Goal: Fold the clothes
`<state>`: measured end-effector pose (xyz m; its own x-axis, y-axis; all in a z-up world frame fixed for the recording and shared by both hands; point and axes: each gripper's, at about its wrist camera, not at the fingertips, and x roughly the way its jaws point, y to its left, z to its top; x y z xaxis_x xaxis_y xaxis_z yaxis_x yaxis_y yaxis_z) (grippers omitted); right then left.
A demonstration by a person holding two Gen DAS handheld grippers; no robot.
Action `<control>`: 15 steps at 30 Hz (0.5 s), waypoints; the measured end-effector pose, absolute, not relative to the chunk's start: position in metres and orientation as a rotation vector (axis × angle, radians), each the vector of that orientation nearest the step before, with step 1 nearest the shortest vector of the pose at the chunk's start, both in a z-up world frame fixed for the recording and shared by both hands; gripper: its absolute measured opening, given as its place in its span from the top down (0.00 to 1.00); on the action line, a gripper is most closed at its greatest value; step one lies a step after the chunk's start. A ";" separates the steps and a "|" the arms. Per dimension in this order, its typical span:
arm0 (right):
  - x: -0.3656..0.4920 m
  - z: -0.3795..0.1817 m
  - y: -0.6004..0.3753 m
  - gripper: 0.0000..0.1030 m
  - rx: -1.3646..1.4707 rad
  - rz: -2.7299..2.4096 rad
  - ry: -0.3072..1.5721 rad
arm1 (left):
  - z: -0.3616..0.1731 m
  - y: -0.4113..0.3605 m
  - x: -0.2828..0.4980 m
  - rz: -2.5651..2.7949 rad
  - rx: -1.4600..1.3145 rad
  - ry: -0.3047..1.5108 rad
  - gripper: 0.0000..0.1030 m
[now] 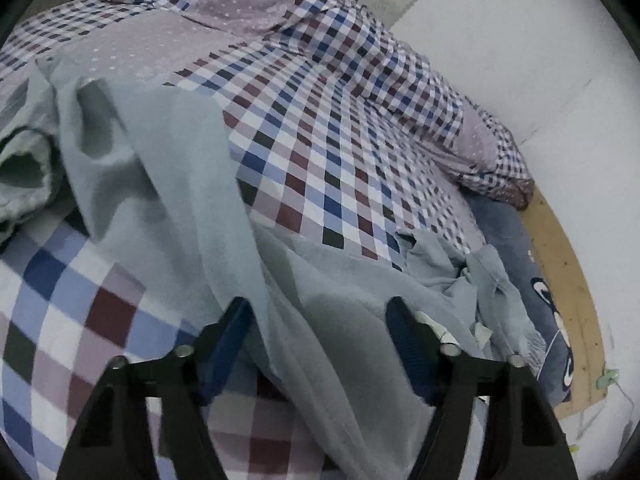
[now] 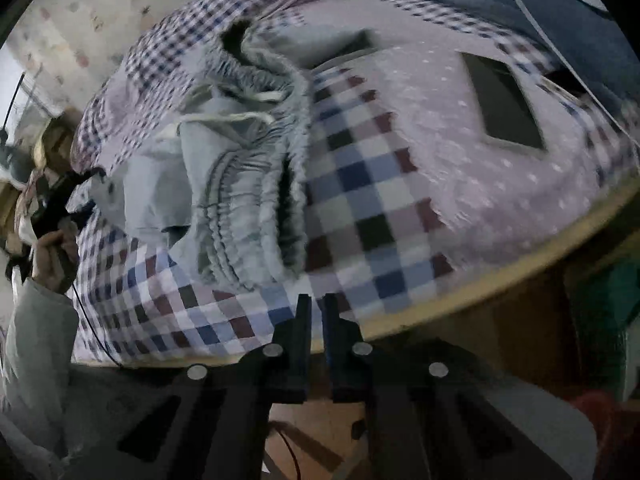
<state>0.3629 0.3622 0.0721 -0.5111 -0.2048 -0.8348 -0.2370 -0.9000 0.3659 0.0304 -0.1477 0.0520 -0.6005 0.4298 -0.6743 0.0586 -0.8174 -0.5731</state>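
Observation:
A light grey-blue garment (image 1: 168, 184) lies crumpled across the checked bedsheet (image 1: 320, 152). One long fold of it runs down between the fingers of my left gripper (image 1: 317, 305), which is open; the pads stand clear of the cloth on both sides. In the right wrist view the garment's gathered elastic waistband (image 2: 240, 200) with a white drawstring (image 2: 224, 120) lies bunched on the checked bedsheet (image 2: 360, 200). My right gripper (image 2: 316, 300) is shut just below the waistband, over the sheet near the bed's edge, with nothing visible between its fingers.
A rolled checked quilt (image 1: 360, 60) lies along the white wall (image 1: 520, 40). A blue printed pillow (image 1: 532, 280) sits by the wooden bed frame (image 1: 568, 280). A dark flat rectangle (image 2: 504, 100) rests on the dotted cover. A person's hand (image 2: 52, 248) shows at far left.

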 end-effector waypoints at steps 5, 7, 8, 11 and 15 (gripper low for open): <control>0.378 0.070 0.370 0.63 -1.364 2.593 1.055 | 0.042 -0.149 0.028 2.529 -1.349 -0.849 0.78; 0.379 0.065 0.367 0.51 -1.293 2.566 1.219 | 0.041 -0.158 0.033 2.492 -1.296 -0.962 0.96; 0.379 0.062 0.364 0.50 -1.264 2.546 1.289 | 0.042 -0.164 0.037 2.465 -1.242 -1.032 0.97; 0.371 0.052 0.359 0.49 -1.205 2.480 1.415 | 0.059 -0.178 0.051 2.455 -1.084 -1.097 0.97; 0.358 0.039 0.353 0.49 -1.146 2.415 1.460 | 0.085 -0.194 0.072 2.455 -0.865 -1.114 0.97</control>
